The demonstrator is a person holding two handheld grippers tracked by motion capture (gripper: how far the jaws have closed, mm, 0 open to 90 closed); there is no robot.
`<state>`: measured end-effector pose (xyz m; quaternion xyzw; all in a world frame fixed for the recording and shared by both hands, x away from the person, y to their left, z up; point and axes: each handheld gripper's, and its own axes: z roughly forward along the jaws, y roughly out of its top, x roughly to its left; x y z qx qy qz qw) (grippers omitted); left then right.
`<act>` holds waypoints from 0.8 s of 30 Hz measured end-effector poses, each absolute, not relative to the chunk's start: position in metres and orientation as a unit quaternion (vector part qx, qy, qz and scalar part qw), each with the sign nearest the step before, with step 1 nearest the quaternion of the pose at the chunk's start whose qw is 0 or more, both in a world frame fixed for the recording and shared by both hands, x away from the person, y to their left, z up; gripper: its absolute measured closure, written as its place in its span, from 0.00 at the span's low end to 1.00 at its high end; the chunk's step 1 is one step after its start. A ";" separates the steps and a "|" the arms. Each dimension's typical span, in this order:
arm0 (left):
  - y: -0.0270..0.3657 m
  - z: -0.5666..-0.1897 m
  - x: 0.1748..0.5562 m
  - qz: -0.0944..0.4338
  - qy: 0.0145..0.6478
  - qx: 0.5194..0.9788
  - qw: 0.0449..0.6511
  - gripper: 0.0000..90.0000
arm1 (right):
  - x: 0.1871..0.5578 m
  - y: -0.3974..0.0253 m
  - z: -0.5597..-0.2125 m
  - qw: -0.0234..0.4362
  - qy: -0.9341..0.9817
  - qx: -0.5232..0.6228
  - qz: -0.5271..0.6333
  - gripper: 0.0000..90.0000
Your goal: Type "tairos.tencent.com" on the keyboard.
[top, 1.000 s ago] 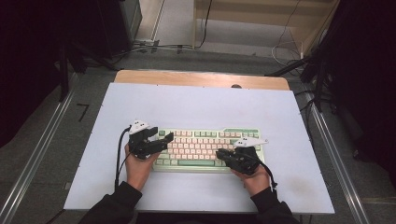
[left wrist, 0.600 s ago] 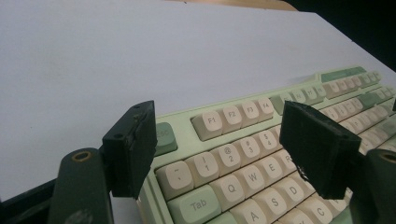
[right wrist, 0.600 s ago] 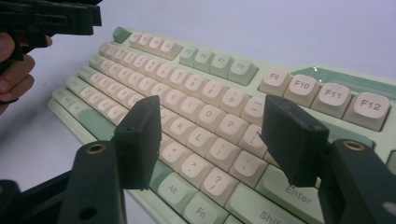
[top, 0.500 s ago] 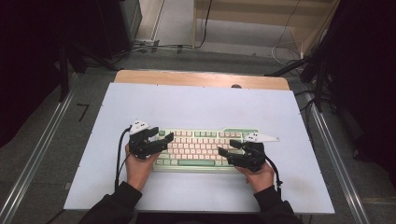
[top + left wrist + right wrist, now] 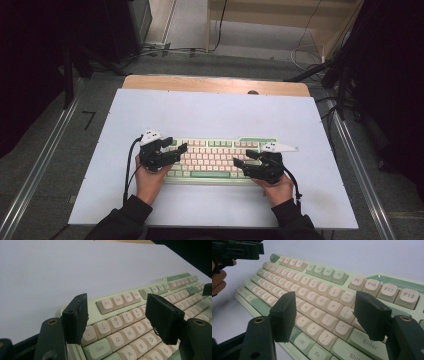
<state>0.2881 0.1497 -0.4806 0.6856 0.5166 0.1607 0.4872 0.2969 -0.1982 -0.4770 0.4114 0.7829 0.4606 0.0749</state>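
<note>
One white table (image 5: 215,115) carries a keyboard (image 5: 220,156) lying flat near its front edge, square to the person so both hands reach it. Two tools flank it, jaws wide and empty: the left tool (image 5: 181,150) over the Tab corner, the right tool (image 5: 241,162) over the Enter end, probably to grip each end.

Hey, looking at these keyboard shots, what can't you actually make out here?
- Keyboard legends: high view, too small to read.
- Keyboard's bottom row: left gripper view, cut off by the lower edge and hidden behind the left gripper and its open jaws.
- Keys right of Enter: right gripper view, hidden behind the right gripper, also open.
- Whether either gripper touches the keys: high view, hands block the contact.
</note>
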 end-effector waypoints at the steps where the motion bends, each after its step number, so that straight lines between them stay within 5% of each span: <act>1: 0.149 -0.481 0.288 0.160 0.516 0.686 0.488 0.39 | 0.297 -0.198 -0.477 0.075 0.783 0.411 0.460 0.36; 15: 0.144 -0.480 0.285 0.150 0.503 0.694 0.493 0.47 | 0.297 -0.198 -0.478 0.073 0.783 0.413 0.459 0.37; 24: 0.132 -0.480 0.282 0.096 0.449 0.729 0.508 0.99 | 0.297 -0.198 -0.478 0.071 0.783 0.413 0.460 0.39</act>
